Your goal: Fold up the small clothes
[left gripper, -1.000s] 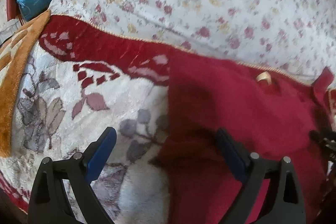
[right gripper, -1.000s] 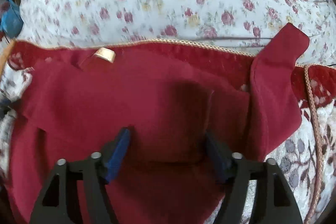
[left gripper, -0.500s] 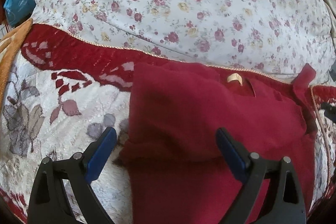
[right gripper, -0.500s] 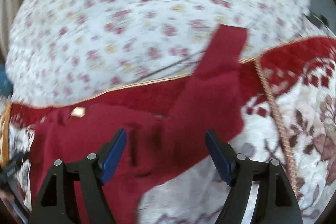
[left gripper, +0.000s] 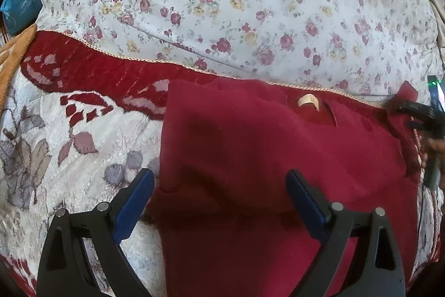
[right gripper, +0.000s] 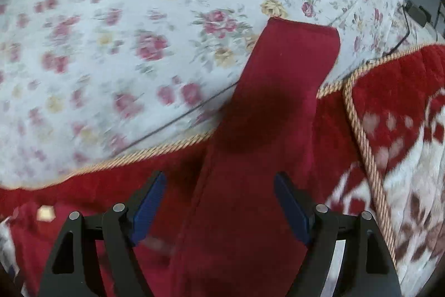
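Floral white bedding [left gripper: 250,4] backed a red-and-white plush blanket [left gripper: 83,146] carrying the dark red knit garment [left gripper: 264,152]. Left side looked folded in; right sleeve [right gripper: 289,80] lay stretched onto the bedding, unfolded. Left gripper [left gripper: 219,194] and right gripper [right gripper: 219,194] both gaped apart, empty, above the cloth, right one straddling the sleeve

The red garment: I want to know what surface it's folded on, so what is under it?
The red garment lies on a red-and-white plush blanket; its outstretched sleeve reaches onto the floral quilt. The blanket beneath the garment's body is covered.
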`<state>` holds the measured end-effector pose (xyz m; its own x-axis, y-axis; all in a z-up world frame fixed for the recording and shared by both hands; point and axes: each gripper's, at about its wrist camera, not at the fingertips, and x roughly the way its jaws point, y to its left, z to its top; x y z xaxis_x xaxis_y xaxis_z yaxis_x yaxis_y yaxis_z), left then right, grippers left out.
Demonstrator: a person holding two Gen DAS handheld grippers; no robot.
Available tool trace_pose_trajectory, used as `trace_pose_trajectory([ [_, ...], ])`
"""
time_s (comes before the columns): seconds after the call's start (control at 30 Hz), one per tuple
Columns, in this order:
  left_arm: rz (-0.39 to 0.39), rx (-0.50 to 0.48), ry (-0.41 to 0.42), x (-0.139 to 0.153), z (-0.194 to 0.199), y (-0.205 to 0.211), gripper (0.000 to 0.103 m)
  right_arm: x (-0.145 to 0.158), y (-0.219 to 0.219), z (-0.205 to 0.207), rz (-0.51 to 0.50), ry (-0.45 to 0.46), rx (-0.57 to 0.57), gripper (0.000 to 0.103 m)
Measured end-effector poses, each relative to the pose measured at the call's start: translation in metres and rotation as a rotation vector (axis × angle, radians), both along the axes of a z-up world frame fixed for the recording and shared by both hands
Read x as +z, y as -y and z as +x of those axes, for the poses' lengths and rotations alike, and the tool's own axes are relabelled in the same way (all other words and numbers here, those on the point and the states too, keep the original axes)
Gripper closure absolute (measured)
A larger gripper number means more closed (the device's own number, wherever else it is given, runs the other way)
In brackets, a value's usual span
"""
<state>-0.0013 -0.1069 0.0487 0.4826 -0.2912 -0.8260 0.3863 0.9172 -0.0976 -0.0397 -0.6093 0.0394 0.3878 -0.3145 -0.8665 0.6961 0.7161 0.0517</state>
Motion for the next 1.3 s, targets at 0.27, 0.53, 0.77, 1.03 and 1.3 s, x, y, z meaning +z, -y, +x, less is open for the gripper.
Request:
trace_pose_trajectory([
  [0.27,0.033,-0.019,-0.015,-0.007,0.002,0.005,0.008,-0.02,0.034,0.005,0.071,0.05,-0.023,0.076],
  [0.53,0.003,0.001,0.008,0.004,0.001,0.0,0.008,0.055,0.008,-0.04,0.124,0.237,0.191,0.094],
  [0.77,-0.05,0.046,0.025,0.015,0.001,-0.012,0.008,0.123,-0.106,-0.058,0.145,0.328,0.553,0.096],
  [1.03,-0.124,0.11,0.014,0.02,0.009,-0.029,0.008,0.057,-0.266,-0.019,0.209,0.068,0.966,0.083],
  [1.3,-0.218,0.104,-0.017,0.025,0.014,-0.036,0.007,0.037,-0.237,-0.043,0.326,0.117,0.797,0.039],
])
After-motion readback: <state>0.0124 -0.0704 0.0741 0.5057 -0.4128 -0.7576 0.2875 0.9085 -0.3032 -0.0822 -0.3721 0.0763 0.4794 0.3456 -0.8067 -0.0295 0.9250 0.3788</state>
